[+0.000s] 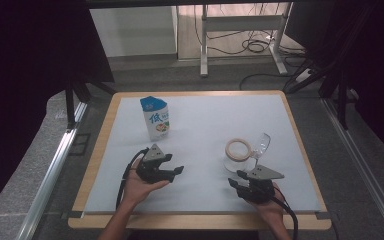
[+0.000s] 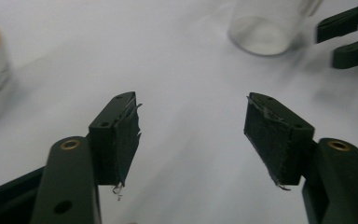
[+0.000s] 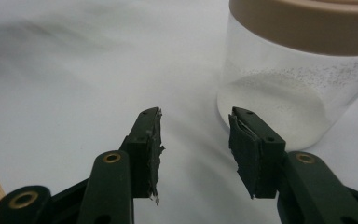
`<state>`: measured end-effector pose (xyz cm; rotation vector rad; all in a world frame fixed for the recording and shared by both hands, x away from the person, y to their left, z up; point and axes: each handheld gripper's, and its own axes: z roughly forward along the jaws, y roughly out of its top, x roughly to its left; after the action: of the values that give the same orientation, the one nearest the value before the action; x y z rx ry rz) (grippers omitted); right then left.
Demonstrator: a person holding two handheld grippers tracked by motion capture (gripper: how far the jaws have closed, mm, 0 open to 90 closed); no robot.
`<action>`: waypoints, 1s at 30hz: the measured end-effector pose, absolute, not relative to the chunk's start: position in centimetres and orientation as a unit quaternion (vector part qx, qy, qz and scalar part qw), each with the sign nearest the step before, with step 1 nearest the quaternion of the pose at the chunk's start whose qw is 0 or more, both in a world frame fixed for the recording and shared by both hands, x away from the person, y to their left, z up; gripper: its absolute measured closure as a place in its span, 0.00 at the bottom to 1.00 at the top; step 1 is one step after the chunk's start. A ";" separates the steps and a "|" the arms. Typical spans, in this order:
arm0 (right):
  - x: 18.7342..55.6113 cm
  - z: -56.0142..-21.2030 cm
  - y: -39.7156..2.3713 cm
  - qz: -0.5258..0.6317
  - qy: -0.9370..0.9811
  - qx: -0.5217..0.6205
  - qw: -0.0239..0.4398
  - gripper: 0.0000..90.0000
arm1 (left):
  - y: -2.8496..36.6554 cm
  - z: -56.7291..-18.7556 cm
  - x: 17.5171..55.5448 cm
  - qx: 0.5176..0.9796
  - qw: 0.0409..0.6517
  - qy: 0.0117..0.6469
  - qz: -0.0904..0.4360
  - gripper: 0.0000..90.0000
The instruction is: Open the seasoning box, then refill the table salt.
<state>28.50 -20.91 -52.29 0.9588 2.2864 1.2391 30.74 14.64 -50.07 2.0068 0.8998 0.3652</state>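
Right of centre in the high view stood one jar (image 1: 238, 155) with a tan lid, white powder inside, a spoon (image 1: 261, 146) leaning beside it. Probably glass: stiff, slick, breakable, best gripped round its wall. One carton (image 1: 156, 118) stood upper left. Both grippers, left (image 1: 172, 167) and right (image 1: 236, 180), were spread, empty.

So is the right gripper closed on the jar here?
No: in the right gripper view the right gripper has its jaws apart with bare table between them, and the jar stands beyond, untouched.
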 end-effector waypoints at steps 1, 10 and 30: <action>28.5 -52.3 -20.9 0.439 0.811 0.340 0.184 0.60 | 15.2 -50.2 30.7 0.801 0.443 0.372 0.153 0.43; 28.5 -52.2 -20.9 0.439 0.811 0.339 0.188 0.59 | 17.0 -50.0 30.7 0.780 0.454 0.397 0.165 0.45; 28.2 -52.1 -19.9 0.443 0.813 0.328 0.186 0.57 | 21.0 -49.2 33.1 0.745 0.461 0.445 0.183 0.46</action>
<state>28.23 -19.86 -52.13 0.9238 2.2897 1.2483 33.15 21.01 -49.19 1.8336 1.0953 0.4499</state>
